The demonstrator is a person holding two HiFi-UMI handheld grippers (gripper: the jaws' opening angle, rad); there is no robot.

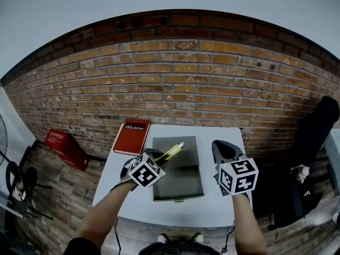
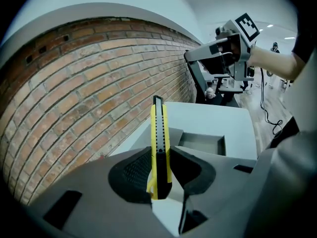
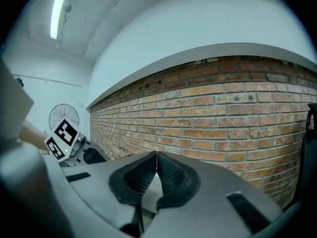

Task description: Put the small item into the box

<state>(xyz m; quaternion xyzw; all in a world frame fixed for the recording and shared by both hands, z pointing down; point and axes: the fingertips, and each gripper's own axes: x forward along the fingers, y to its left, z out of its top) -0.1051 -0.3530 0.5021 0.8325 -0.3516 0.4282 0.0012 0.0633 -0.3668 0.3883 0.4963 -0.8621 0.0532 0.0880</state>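
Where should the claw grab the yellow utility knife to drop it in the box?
By its butt end, pads on the two flat sides, coming from behind, as the left claw grips the utility knife now. The body is long and thin, so its tip sticks out free over the grey box.

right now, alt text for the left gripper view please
The left gripper is shut on a yellow utility knife pointing out over a white table and an open grey box. A brick wall fills the left; the right gripper is at upper right.
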